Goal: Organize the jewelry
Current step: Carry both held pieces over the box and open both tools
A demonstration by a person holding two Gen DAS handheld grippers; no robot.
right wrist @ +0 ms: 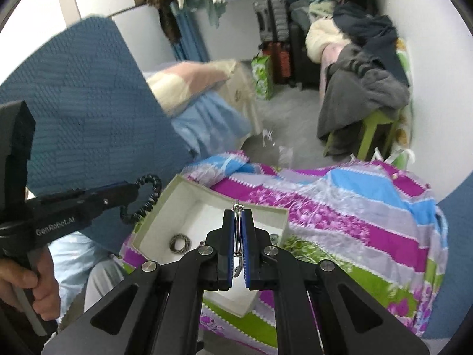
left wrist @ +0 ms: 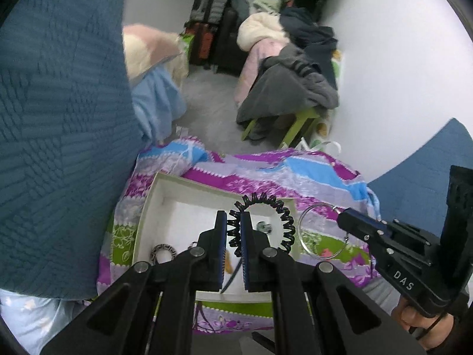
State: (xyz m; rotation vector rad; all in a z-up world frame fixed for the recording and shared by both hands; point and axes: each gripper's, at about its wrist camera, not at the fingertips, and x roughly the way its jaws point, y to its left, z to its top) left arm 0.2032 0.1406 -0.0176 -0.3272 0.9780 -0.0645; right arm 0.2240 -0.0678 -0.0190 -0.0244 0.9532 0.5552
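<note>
Black coiled hair tie (left wrist: 278,213) clamped by left gripper (left wrist: 233,222) above white box (left wrist: 153,201); silver hoop (right wrist: 237,236) pinched by right gripper (right wrist: 237,216) over the box's right edge

Open box (left wrist: 153,204) on patterned bedsheet (left wrist: 319,177), near its left end. In box: small ring (left wrist: 163,253) toward left, stud (left wrist: 264,226) toward right. Left gripper (left wrist: 234,227) above box, coil bracelet (left wrist: 283,222) in its jaws, loop hanging over box's right side. Right gripper (left wrist: 340,218) just right of box w/ hoop (left wrist: 301,230) over sheet. Quilt (left wrist: 59,118) left of box. Behind sheet: floor, then stool (left wrist: 298,124) under clothes pile (left wrist: 295,82); luggage (left wrist: 207,14) further back.
</note>
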